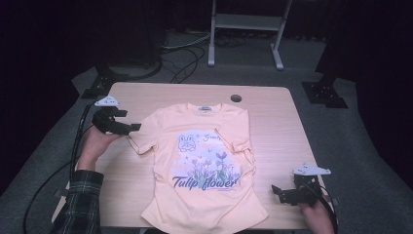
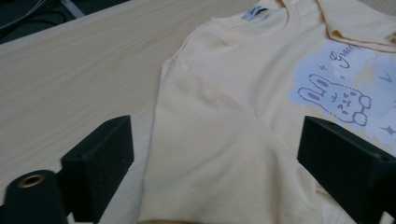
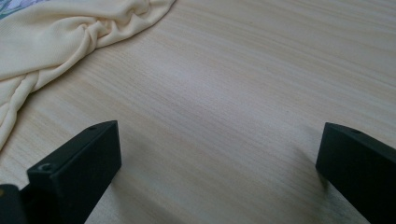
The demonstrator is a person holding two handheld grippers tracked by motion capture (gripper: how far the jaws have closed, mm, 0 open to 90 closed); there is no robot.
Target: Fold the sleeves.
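Pale peach cotton T-shirt [image 1: 204, 161] with a bunny and "Tulip flower" print lies flat, centred on the light wooden table [image 1: 272, 117]. Left gripper [image 1: 127, 127] held low and level at the shirt's left sleeve [image 2: 219, 177]; jaws apart, straddling the sleeve hem, pads not pressing. Right gripper [image 1: 278, 191] rests near the table's front right corner, jaws wide apart over bare wood, beside the bunched shirt edge.

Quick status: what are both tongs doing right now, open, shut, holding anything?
Left tongs: open, straddling the sleeve of the peach printed cotton T-shirt, not gripping it.
Right tongs: open, nothing between them, over the light wooden table.
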